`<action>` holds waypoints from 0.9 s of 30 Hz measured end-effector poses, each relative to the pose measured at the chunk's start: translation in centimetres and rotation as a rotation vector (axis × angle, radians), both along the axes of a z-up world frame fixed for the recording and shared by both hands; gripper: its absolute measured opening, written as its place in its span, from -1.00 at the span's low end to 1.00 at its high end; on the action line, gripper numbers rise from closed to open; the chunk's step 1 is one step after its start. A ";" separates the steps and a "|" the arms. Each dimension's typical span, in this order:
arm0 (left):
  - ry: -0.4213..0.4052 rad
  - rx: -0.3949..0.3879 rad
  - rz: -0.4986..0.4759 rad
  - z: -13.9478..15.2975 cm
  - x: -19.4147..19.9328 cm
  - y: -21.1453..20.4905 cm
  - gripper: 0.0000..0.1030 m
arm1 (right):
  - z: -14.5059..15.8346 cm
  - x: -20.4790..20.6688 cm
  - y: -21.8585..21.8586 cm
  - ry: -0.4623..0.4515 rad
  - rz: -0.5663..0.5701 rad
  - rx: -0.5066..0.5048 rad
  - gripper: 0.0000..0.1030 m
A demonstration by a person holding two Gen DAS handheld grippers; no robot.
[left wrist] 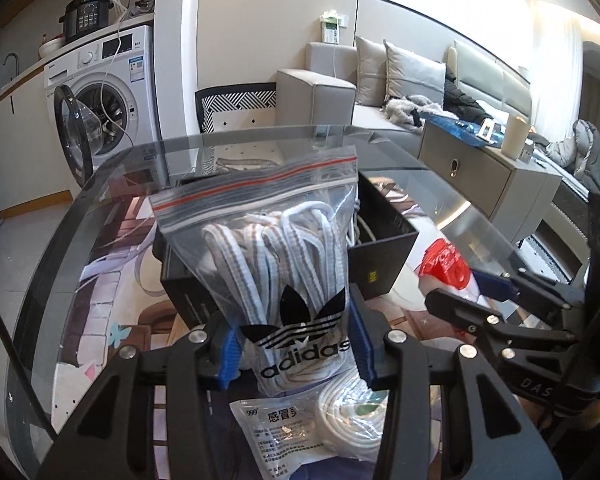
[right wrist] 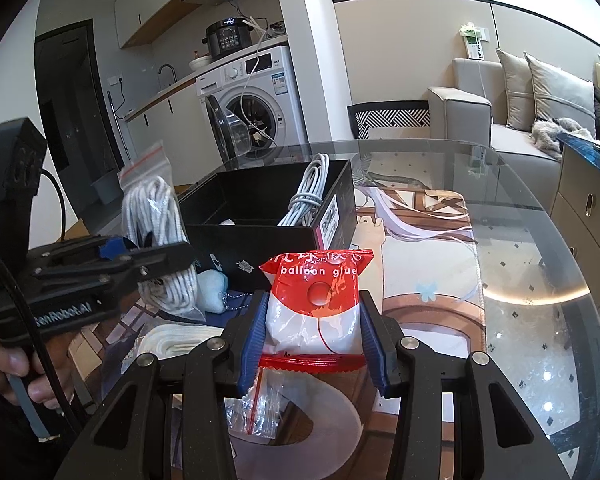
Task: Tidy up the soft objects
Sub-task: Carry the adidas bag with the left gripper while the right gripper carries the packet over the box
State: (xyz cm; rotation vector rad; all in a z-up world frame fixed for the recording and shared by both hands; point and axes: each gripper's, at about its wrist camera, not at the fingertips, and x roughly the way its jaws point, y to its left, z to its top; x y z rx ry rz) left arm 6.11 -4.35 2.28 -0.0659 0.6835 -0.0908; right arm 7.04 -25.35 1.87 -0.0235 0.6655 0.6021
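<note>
My left gripper (left wrist: 292,344) is shut on a clear zip bag of white shoelaces (left wrist: 276,248) with a black adidas logo, held upright above the table. The same bag (right wrist: 156,216) and left gripper (right wrist: 160,258) show at the left of the right wrist view, with a hand on the grip. My right gripper (right wrist: 312,328) is shut on a red and white "balloon glue" packet (right wrist: 316,304), also held upright. In the left wrist view the right gripper (left wrist: 460,292) and its packet (left wrist: 444,264) appear at right. An open black box (right wrist: 260,216) stands behind both, with a grey cable (right wrist: 306,196) in it.
Under the grippers on the glass table (right wrist: 540,208) lie a white coiled cord (left wrist: 348,420), a medicine sachet (left wrist: 276,436), a pale blue plush (right wrist: 212,292) and a small zip bag (right wrist: 256,404). A washing machine (right wrist: 252,100) and a sofa (right wrist: 500,120) stand beyond.
</note>
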 end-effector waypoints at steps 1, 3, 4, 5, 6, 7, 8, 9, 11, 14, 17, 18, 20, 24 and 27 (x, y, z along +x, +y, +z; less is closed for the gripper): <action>-0.006 -0.001 0.000 0.3 -0.1 0.1 -0.13 | 0.0 0.0 0.0 -0.001 0.000 0.001 -0.14; -0.021 -0.005 -0.001 0.8 -0.4 0.3 -0.13 | 0.1 -0.1 -0.1 -0.005 0.001 0.005 -0.14; -0.028 -0.011 -0.004 0.9 -0.5 0.3 -0.13 | 0.2 -0.2 -0.1 -0.012 0.001 0.008 -0.14; -0.035 -0.021 -0.006 1.2 -0.6 0.5 -0.13 | 0.3 -0.3 -0.2 -0.021 0.001 0.013 -0.14; -0.040 -0.026 -0.006 1.3 -0.7 0.6 -0.13 | 0.5 -0.4 -0.2 -0.029 0.002 0.020 -0.14; -0.044 -0.031 -0.007 1.5 -0.8 0.7 -0.13 | 0.6 -0.4 -0.3 -0.032 0.004 0.025 -0.14; -0.048 -0.034 -0.007 1.7 -0.8 0.8 -0.13 | 0.7 -0.5 -0.4 -0.037 0.003 0.029 -0.14; -0.053 -0.037 -0.008 1.9 -0.9 0.9 -0.13 | 0.8 -0.6 -0.4 -0.042 0.002 0.031 -0.14; -0.062 -0.041 -0.011 2.2 -0.9 1.1 -0.13 | 0.9 -0.7 -0.4 -0.047 0.005 0.036 -0.14; -0.076 -0.052 -0.016 2.9 -0.7 1.6 -0.13 | 1.2 -0.8 -0.4 -0.054 0.008 0.044 -0.14; -0.085 -0.065 -0.020 3.5 -0.3 2.2 -0.13 | 1.5 -0.9 -0.3 -0.058 0.012 0.051 -0.14; -0.086 -0.072 -0.023 3.7 -0.1 2.4 -0.13 | 1.6 -1.0 -0.2 -0.060 0.016 0.053 -0.14; -0.089 -0.082 -0.022 4.0 0.4 2.9 -0.13 | 2.1 -1.2 0.1 -0.073 0.028 0.057 -0.14; -0.100 -0.086 -0.007 4.3 1.0 3.7 -0.13 | 3.0 -1.1 0.8 -0.087 0.045 0.057 -0.14; -0.101 -0.095 -0.004 4.5 1.6 4.1 -0.13 | 3.6 -0.7 1.3 -0.088 0.051 0.056 -0.14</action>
